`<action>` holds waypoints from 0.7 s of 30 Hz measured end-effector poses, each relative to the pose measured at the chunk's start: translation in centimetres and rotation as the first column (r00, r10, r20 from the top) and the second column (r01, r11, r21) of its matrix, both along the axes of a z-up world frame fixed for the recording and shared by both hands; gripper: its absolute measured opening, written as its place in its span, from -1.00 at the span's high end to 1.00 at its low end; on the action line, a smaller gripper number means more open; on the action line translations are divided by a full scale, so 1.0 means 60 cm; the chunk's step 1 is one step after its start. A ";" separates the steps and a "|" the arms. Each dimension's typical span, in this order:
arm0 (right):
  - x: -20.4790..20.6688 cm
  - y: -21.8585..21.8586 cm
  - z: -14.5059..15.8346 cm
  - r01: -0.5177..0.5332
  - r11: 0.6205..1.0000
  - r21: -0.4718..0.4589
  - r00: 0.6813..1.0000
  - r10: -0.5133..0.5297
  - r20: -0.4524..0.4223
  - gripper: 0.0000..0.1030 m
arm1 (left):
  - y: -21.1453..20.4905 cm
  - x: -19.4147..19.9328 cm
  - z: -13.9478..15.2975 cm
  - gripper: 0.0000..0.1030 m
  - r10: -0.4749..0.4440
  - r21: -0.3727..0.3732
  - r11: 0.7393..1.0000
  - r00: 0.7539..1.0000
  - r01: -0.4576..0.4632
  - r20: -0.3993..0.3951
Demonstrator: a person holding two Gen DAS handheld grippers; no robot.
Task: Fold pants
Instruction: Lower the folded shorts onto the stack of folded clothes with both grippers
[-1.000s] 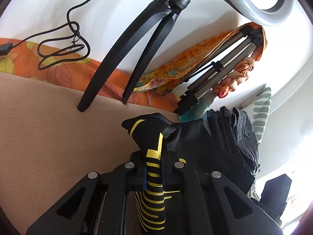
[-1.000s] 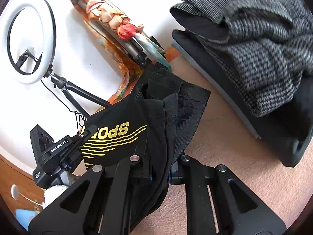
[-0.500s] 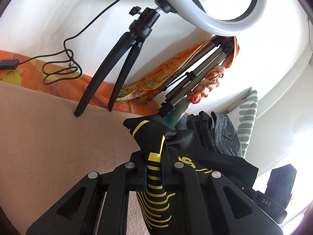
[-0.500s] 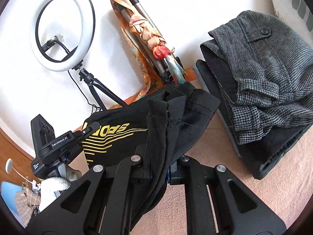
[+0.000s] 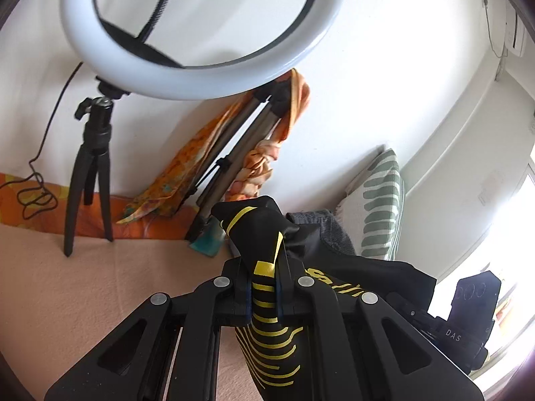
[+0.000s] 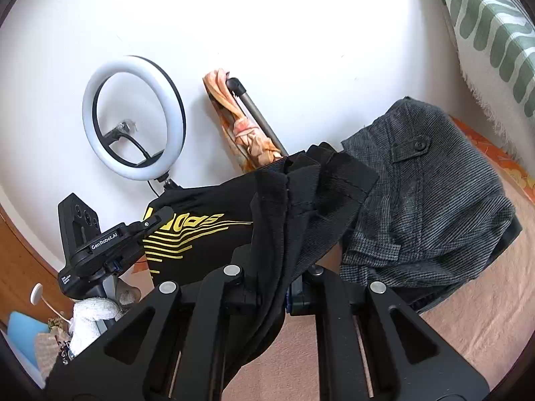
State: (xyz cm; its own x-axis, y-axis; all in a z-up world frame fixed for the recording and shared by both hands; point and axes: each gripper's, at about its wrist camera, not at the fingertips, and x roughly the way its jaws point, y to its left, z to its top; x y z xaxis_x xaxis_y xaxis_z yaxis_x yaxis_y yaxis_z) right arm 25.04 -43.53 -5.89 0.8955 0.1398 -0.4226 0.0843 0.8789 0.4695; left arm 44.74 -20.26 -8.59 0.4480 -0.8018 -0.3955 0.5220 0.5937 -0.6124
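Note:
The black pants (image 5: 267,234) with yellow stripes and lettering hang in the air between my two grippers above the beige bed (image 5: 83,294). My left gripper (image 5: 264,267) is shut on a bunched striped part. My right gripper (image 6: 284,284) is shut on the black waistband edge of the pants (image 6: 301,200). In the right wrist view the left gripper (image 6: 100,244) shows at the left, holding the printed side. In the left wrist view the right gripper's body (image 5: 468,317) shows at the lower right.
A ring light (image 5: 200,67) on a small black tripod (image 5: 90,173) stands by the white wall. A folded tripod wrapped in an orange scarf (image 5: 240,153) leans there. Grey folded trousers (image 6: 428,200) lie on a dark pile. A striped pillow (image 6: 491,26) stands at the right.
Both grippers have risen and tilted upward with the pants held; the ring light and wall now fill more of the views. Both grips are unchanged.

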 end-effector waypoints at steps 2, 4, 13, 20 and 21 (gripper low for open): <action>-0.007 -0.017 0.011 0.011 1.000 -0.009 1.000 -0.011 0.010 0.81 | -0.020 -0.001 0.018 0.85 -0.015 -0.004 1.000 1.000 0.015 0.016; -0.015 -0.036 0.024 0.023 1.000 -0.020 1.000 -0.022 0.022 0.81 | -0.044 -0.001 0.036 0.85 -0.031 -0.007 0.999 0.999 0.032 0.032; -0.036 -0.128 0.063 0.103 0.992 -0.075 0.994 -0.098 0.056 0.81 | -0.172 0.010 0.089 0.85 -0.096 -0.011 0.995 0.991 0.098 0.092; -0.035 -0.210 0.078 0.170 0.979 -0.115 0.984 -0.161 0.078 0.81 | -0.278 0.035 0.097 0.85 -0.142 -0.001 0.990 0.983 0.143 0.115; -0.033 -0.219 0.075 0.177 0.977 -0.117 0.983 -0.168 0.078 0.81 | -0.291 0.040 0.095 0.85 -0.146 0.001 0.989 0.983 0.147 0.113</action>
State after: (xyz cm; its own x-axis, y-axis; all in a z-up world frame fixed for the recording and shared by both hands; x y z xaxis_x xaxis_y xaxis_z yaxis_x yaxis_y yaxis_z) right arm 23.05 -56.70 -1.39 0.9287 -0.0684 -0.3646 0.2113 0.9053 0.3685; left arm 47.12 -37.73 -2.89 0.3666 -0.8646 -0.3436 0.6689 0.5016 -0.5486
